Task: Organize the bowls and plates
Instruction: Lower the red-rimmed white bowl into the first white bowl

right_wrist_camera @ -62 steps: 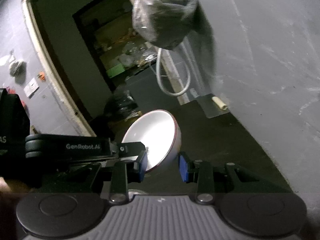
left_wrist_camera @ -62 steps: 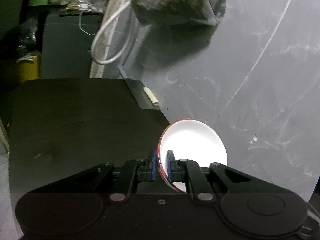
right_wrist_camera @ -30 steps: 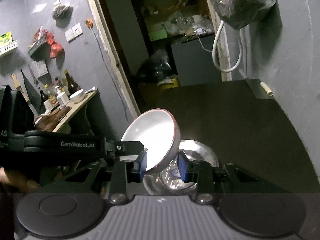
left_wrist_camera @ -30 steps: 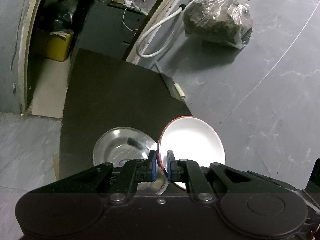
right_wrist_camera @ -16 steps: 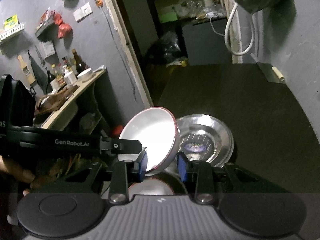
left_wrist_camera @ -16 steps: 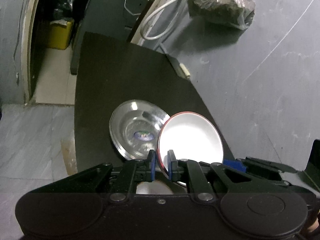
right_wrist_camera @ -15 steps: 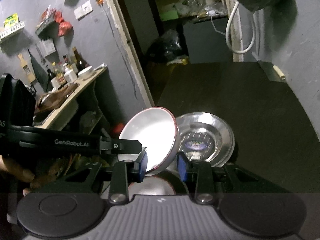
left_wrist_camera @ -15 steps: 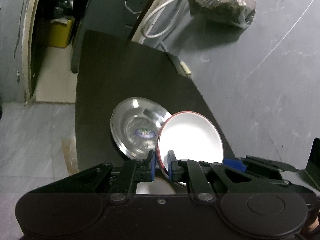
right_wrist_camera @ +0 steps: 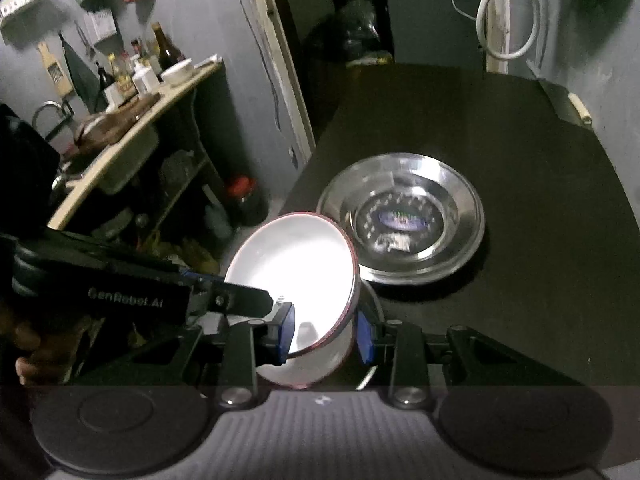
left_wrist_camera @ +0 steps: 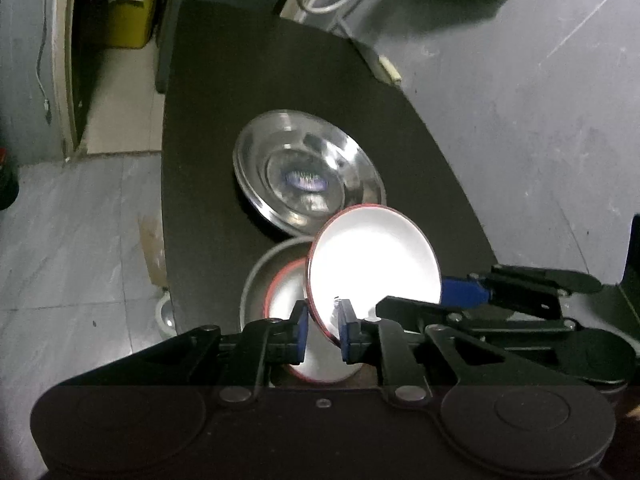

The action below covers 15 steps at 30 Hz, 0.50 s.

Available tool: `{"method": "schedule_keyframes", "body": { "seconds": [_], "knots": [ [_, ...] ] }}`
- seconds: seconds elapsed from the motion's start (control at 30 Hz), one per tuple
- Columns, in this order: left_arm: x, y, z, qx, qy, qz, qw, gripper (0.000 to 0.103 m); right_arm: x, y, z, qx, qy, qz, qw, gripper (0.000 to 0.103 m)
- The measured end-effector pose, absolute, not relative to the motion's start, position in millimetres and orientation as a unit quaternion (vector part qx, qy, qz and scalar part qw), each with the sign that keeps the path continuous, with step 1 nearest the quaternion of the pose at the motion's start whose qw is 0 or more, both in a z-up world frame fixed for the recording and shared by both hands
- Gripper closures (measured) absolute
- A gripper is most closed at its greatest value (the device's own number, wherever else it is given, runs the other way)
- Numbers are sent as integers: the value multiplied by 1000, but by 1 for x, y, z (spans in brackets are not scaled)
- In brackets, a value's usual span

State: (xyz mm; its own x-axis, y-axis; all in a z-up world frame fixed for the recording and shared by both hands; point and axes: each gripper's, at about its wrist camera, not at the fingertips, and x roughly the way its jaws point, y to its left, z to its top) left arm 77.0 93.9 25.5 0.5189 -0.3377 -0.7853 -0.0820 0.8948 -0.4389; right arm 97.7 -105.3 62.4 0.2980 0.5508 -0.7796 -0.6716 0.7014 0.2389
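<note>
A white bowl with a red rim is held tilted above the near end of the black table. My left gripper is shut on its near rim. My right gripper stands around the bowl's other rim with a gap at the pads, and it shows in the left wrist view. Below sits another red-rimmed white bowl inside a grey metal dish. A steel bowl sits further along the table.
A grey wall runs along the table's right side, with a white hose on it. The table's left edge drops to a tiled floor. A kitchen shelf with bottles stands at the left. A small cream object lies at the far right edge.
Both grippers have tipped down with the white bowl. The steel bowl and the stacked bowl in the grey dish have come into fuller view below it.
</note>
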Motion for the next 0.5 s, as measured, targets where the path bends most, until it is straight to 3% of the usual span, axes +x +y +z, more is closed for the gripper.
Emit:
{"method": "schedule_keyframes", "body": {
  "seconds": [0.5],
  "knots": [
    [78,76,30,-167,524,-55,833,86,100,-99,53,-92,483,396,776,67]
  ]
}}
